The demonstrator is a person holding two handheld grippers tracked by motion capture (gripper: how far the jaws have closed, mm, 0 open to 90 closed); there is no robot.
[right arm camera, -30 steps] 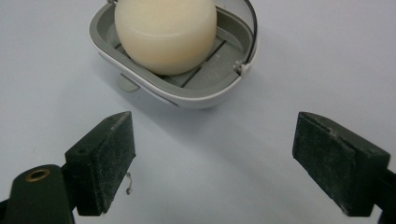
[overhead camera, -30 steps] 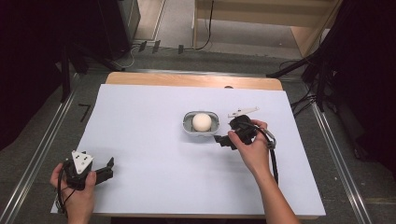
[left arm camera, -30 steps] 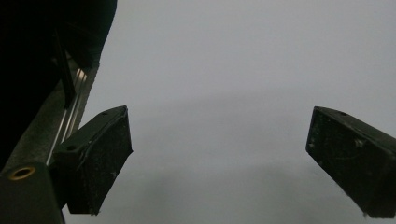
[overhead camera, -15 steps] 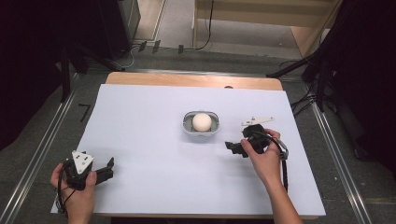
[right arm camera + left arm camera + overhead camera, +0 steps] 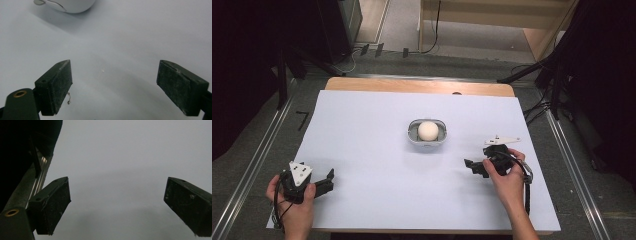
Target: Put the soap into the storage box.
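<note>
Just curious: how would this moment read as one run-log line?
ball: in bowl | right tool: open, empty | left tool: open, empty

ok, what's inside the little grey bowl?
One white ball sits in the grey bowl, filling most of it. The bowl's floor under the ball is covered, so anything beneath it can't be seen. Both claws are clear of it.

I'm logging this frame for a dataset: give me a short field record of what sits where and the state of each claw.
surface: white table cover
centre item: small grey bowl holding a cream ball
left claw: near left corner, jaws open, nothing between them
right claw: right of the bowl, apart from it, jaws open, nothing between them
bowl contact: neither claw touches it
</note>
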